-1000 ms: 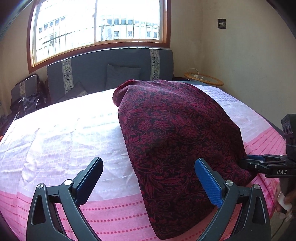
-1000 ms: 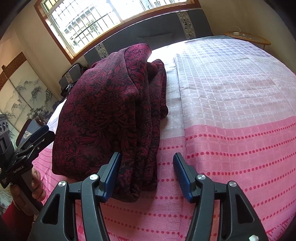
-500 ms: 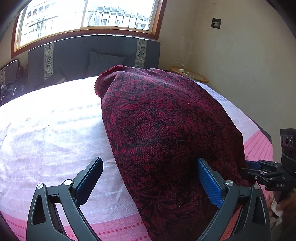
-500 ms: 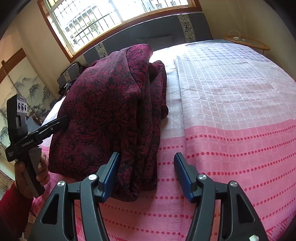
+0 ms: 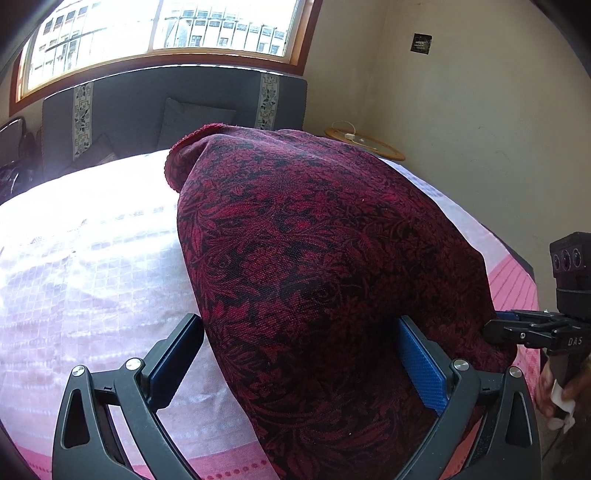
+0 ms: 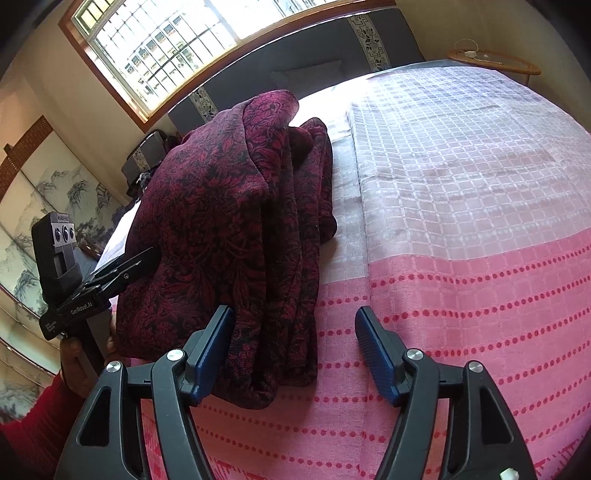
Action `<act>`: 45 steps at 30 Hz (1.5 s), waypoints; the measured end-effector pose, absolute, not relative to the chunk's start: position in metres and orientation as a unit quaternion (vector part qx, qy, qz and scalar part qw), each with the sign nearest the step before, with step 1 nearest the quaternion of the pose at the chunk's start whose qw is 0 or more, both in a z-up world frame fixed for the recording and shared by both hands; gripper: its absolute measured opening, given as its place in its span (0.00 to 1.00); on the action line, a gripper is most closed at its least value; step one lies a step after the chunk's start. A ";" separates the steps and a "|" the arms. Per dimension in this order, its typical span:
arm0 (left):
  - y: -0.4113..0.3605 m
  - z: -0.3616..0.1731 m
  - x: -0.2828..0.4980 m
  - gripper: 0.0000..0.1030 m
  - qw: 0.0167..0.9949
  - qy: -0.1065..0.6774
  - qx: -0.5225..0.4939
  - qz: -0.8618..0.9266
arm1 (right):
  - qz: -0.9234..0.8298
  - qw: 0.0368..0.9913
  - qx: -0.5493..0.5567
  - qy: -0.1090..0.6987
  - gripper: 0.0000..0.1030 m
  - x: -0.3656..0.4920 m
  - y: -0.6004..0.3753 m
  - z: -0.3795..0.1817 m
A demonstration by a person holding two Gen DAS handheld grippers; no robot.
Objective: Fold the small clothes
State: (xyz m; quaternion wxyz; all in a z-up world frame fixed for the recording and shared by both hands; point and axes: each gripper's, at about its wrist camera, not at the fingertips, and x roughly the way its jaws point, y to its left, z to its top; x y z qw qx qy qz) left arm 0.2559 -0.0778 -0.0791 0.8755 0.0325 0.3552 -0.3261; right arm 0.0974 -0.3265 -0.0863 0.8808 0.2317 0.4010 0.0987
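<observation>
Right gripper angled down, jaws apart and just widening – folded maroon cloth edge between, unpressed. Left gripper angled down, jaws wide, straddling cloth. Cloth lay on pink-white bedspread; headboard, window beyond.

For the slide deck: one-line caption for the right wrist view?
Open right gripper at the near edge of a folded maroon garment on a pink bedspread.
</observation>
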 end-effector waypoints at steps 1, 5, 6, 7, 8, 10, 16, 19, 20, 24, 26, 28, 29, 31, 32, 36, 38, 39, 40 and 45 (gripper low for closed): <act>-0.077 -0.080 0.256 0.98 0.875 0.357 0.030 -0.327 | 0.102 0.881 0.232 0.401 0.64 0.101 -0.327 -0.085; -0.072 -0.081 0.259 0.98 0.872 0.360 0.026 -0.329 | 0.121 0.877 0.233 0.402 0.64 0.121 -0.329 -0.078; -0.073 -0.081 0.260 0.98 0.872 0.361 0.026 -0.330 | 0.127 0.876 0.235 0.402 0.65 0.126 -0.329 -0.078; -0.073 -0.081 0.259 0.98 0.872 0.361 0.026 -0.330 | 0.130 0.875 0.235 0.403 0.66 0.132 -0.328 -0.078; -0.073 -0.081 0.259 0.98 0.872 0.361 0.027 -0.330 | 0.133 0.874 0.234 0.405 0.67 0.137 -0.328 -0.079; -0.072 -0.082 0.260 0.98 0.871 0.363 0.027 -0.330 | 0.135 0.871 0.235 0.409 0.70 0.146 -0.328 -0.081; -0.070 -0.082 0.268 0.98 0.869 0.367 0.024 -0.331 | 0.161 0.864 0.252 0.406 0.75 0.171 -0.331 -0.084; -0.070 -0.080 0.271 0.98 0.866 0.367 0.029 -0.338 | 0.176 0.859 0.256 0.406 0.80 0.181 -0.330 -0.084; -0.070 -0.080 0.273 0.98 0.862 0.370 0.031 -0.343 | 0.180 0.858 0.256 0.408 0.80 0.184 -0.330 -0.084; -0.064 -0.080 0.286 0.98 0.844 0.391 0.008 -0.367 | 0.193 0.853 0.262 0.408 0.82 0.193 -0.334 -0.084; -0.059 -0.082 0.294 0.98 0.831 0.405 -0.017 -0.381 | 0.192 0.854 0.260 0.408 0.82 0.195 -0.341 -0.084; -0.053 -0.085 0.302 0.98 0.821 0.413 -0.043 -0.392 | 0.192 0.853 0.266 0.407 0.84 0.197 -0.346 -0.085; -0.050 -0.086 0.306 0.98 0.817 0.415 -0.055 -0.396 | 0.191 0.852 0.266 0.408 0.84 0.199 -0.348 -0.086; -0.046 -0.089 0.312 0.98 0.807 0.421 -0.076 -0.406 | 0.198 0.849 0.268 0.411 0.86 0.202 -0.348 -0.088; -0.044 -0.091 0.316 0.98 0.801 0.424 -0.086 -0.413 | 0.207 0.844 0.272 0.413 0.86 0.204 -0.347 -0.090; -0.040 -0.096 0.327 0.98 0.774 0.441 -0.122 -0.437 | 0.240 0.829 0.280 0.421 0.87 0.215 -0.343 -0.096; -0.037 -0.098 0.332 0.98 0.766 0.446 -0.136 -0.442 | 0.257 0.821 0.286 0.421 0.87 0.220 -0.344 -0.098; -0.037 -0.099 0.335 0.98 0.762 0.449 -0.141 -0.445 | 0.263 0.818 0.292 0.419 0.88 0.223 -0.348 -0.099; -0.036 -0.100 0.337 0.98 0.760 0.450 -0.144 -0.447 | 0.269 0.816 0.299 0.415 0.88 0.225 -0.349 -0.100; -0.039 -0.101 0.333 0.98 0.761 0.447 -0.139 -0.450 | 0.288 0.813 0.303 0.405 0.88 0.232 -0.348 -0.099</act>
